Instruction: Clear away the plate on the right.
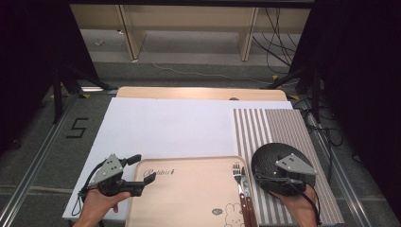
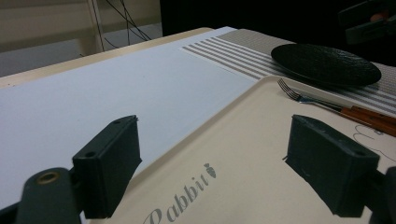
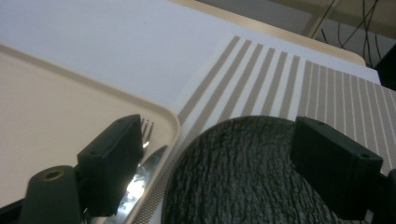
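A beige tray (image 1: 189, 160) printed "Rabbit" lies at the table's near edge. Inside its right rim lie a fork (image 1: 236, 169) and a knife (image 1: 244, 178), both with wooden handles. To the right, a black textured plate (image 1: 267, 153) rests on a striped placemat (image 1: 274, 125). My left gripper (image 1: 142, 174) stands open over the tray's left corner (image 2: 243, 140), nothing between its jaws (image 2: 212, 126). My right gripper (image 1: 265, 178) hovers open above the plate (image 3: 243, 172), its left jaw near the fork tines (image 3: 147, 127) and tray rim (image 3: 173, 122).
A white sheet (image 1: 165, 125) covers the table's middle and left, with the wooden tabletop edge (image 1: 198, 92) behind it. From the left gripper view the fork (image 2: 299, 95), plate (image 2: 327, 65) and the other gripper (image 2: 369, 21) lie ahead. Cables trail on the floor beyond.
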`<state>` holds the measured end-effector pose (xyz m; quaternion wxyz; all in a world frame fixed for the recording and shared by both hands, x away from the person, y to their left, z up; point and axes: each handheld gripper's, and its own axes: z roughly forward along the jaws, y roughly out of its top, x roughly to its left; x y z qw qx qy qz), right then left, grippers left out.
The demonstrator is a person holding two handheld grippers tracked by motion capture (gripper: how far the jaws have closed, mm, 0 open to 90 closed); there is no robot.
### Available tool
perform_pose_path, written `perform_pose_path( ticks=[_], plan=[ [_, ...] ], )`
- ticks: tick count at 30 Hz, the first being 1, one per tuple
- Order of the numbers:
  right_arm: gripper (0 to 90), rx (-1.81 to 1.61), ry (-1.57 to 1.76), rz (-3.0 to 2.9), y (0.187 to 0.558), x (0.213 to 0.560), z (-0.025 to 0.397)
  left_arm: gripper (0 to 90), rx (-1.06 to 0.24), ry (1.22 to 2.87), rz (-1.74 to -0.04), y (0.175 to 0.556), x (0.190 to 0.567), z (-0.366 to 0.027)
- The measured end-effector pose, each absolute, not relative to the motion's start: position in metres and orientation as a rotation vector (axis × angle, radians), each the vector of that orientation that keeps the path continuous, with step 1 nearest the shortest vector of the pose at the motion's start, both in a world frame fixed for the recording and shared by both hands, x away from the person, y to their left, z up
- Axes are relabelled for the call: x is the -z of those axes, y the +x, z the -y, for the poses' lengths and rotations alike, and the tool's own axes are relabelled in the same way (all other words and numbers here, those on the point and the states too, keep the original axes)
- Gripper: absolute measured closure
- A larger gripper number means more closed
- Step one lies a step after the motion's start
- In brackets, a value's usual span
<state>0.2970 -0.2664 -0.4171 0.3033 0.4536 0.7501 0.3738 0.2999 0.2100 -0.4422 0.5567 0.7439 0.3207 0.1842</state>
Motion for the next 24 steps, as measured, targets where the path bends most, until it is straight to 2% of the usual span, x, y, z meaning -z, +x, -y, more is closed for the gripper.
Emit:
perform_pose_path(
  ticks=[24],
  plan=[
    [18.3,-0.977,1.414,-1.866,0.305,0.425,0.314,16.9,-0.444,1.757,-0.755,0.299,0.441,-0.209]
  ],
)
